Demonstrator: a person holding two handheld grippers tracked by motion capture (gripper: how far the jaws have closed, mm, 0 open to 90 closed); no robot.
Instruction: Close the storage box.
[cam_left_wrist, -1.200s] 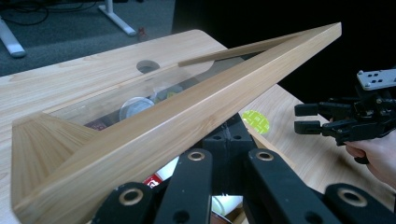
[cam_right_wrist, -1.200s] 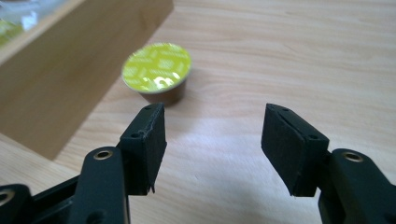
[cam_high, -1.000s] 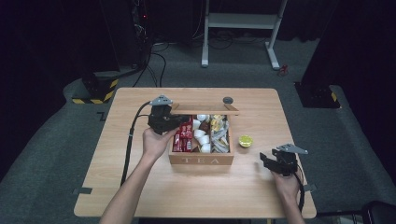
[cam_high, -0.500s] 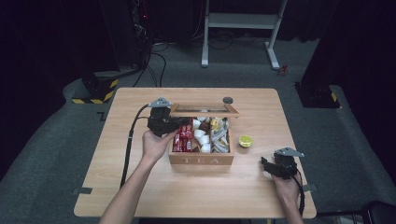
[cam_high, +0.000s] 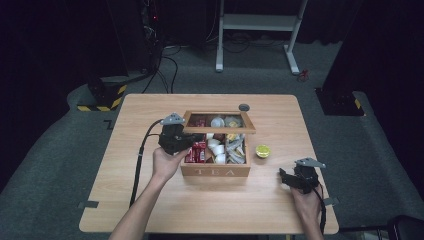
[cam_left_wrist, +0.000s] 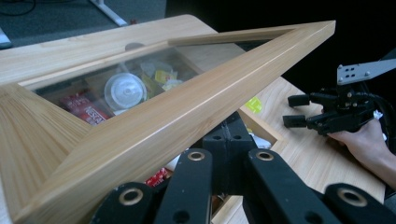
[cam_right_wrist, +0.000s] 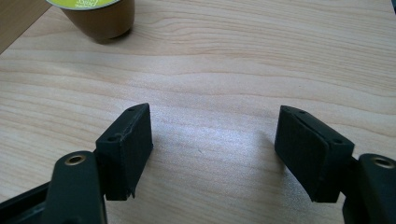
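Left hand-held gripper (cam_high: 176, 137) pinches the glass-paned wooden lid (cam_high: 218, 121); right hand-held gripper (cam_high: 289, 178) spreading, empty.

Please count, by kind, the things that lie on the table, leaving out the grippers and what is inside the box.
Wooden tea box, its lid raised: 1
Capsule with green top: 1
Small dark round disc: 1
Total: 3
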